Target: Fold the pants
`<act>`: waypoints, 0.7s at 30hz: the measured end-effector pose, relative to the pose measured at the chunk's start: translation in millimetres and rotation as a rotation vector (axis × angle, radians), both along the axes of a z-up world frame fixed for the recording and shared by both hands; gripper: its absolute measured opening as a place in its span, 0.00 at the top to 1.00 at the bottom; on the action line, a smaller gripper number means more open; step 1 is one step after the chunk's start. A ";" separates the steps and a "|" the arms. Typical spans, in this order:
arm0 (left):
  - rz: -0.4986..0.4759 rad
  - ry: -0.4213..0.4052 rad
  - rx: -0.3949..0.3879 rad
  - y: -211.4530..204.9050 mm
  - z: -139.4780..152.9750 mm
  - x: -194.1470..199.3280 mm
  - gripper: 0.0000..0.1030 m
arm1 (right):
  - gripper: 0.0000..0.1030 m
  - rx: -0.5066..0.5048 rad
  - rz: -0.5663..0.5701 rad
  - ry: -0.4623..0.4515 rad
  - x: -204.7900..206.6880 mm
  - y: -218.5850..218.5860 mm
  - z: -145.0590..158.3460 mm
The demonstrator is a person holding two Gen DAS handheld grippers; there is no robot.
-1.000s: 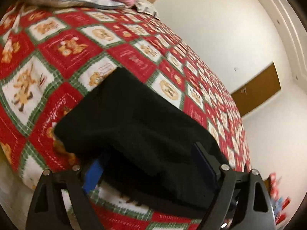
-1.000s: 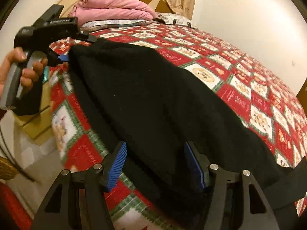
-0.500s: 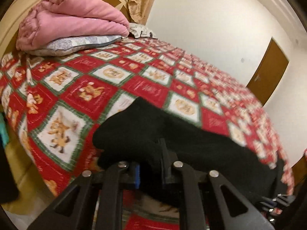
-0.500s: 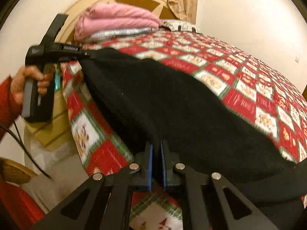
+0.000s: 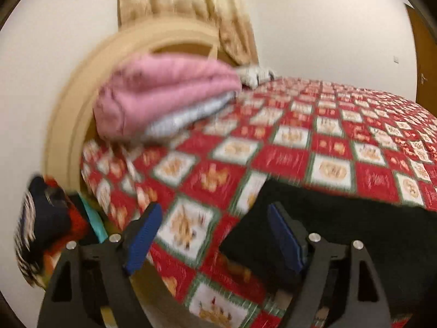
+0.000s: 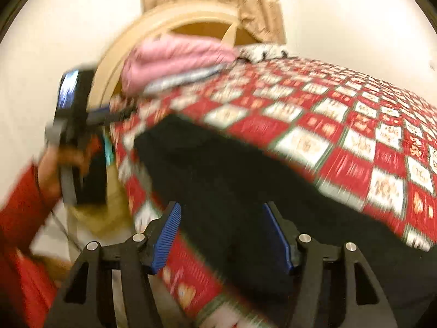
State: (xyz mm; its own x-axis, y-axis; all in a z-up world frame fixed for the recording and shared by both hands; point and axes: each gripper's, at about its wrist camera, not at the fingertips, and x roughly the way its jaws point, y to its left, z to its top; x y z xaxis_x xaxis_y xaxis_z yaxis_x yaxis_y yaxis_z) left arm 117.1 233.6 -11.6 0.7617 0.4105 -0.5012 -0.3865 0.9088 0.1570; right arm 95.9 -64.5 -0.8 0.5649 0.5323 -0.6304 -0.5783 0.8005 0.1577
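Both views are smeared by motion blur, so fine detail is lost. The black pants (image 5: pixel 341 218) lie spread flat on the red, white and green patchwork quilt (image 5: pixel 286 147) near the bed's edge, filling the 4 o'clock part of the left wrist view and running from the centre toward 4 o'clock in the right wrist view (image 6: pixel 232 180). The left gripper (image 5: pixel 215 235) is spread wide with nothing between its blue pads (image 5: pixel 142 235) — the pad at 5 o'clock overlaps the corner of the pants, though contact cannot be told. The right gripper (image 6: pixel 222 236) is likewise wide open and grips nothing; the dark cloth lies in the gap between its blue pads (image 6: pixel 166 236), with the quilt's edge just below. In the right wrist view the left gripper (image 6: pixel 73 125) appears again at 9 o'clock, held by a hand (image 6: pixel 54 164) in a red sleeve, beside the bed and apart from the pants. At 11 o'clock in both views a folded pink blanket (image 5: pixel 164 95) rests on a pale pillow (image 5: pixel 188 117) against the arched wooden headboard (image 5: pixel 82 95), with a beige curtain (image 5: pixel 185 0) hanging at 12 o'clock.
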 end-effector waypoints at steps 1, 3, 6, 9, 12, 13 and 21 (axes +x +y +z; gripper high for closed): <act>-0.023 -0.025 0.003 -8.4 7.7 2.5 0.20 | 0.38 0.029 -0.024 -0.006 13.4 -3.8 7.3; -0.085 -0.068 -0.021 -21.7 17.5 9.2 0.20 | 0.38 0.097 -0.031 0.008 41.2 -9.0 13.1; -0.163 -0.011 -0.062 -43.6 2.4 26.6 0.20 | 0.38 0.135 -0.024 0.099 84.1 -4.8 0.1; -0.193 0.093 -0.112 -57.0 -30.1 37.3 0.20 | 0.38 0.127 -0.033 0.176 112.5 1.3 -21.1; -0.207 0.186 -0.171 -68.5 -64.9 33.5 0.21 | 0.38 0.145 0.012 0.296 122.8 8.8 -41.3; -0.204 0.196 -0.168 -71.4 -75.7 28.9 0.21 | 0.38 0.138 0.039 0.330 118.8 14.2 -45.8; -0.176 0.143 -0.243 -61.7 -80.0 21.2 0.03 | 0.32 0.161 0.126 0.417 89.8 26.6 -53.0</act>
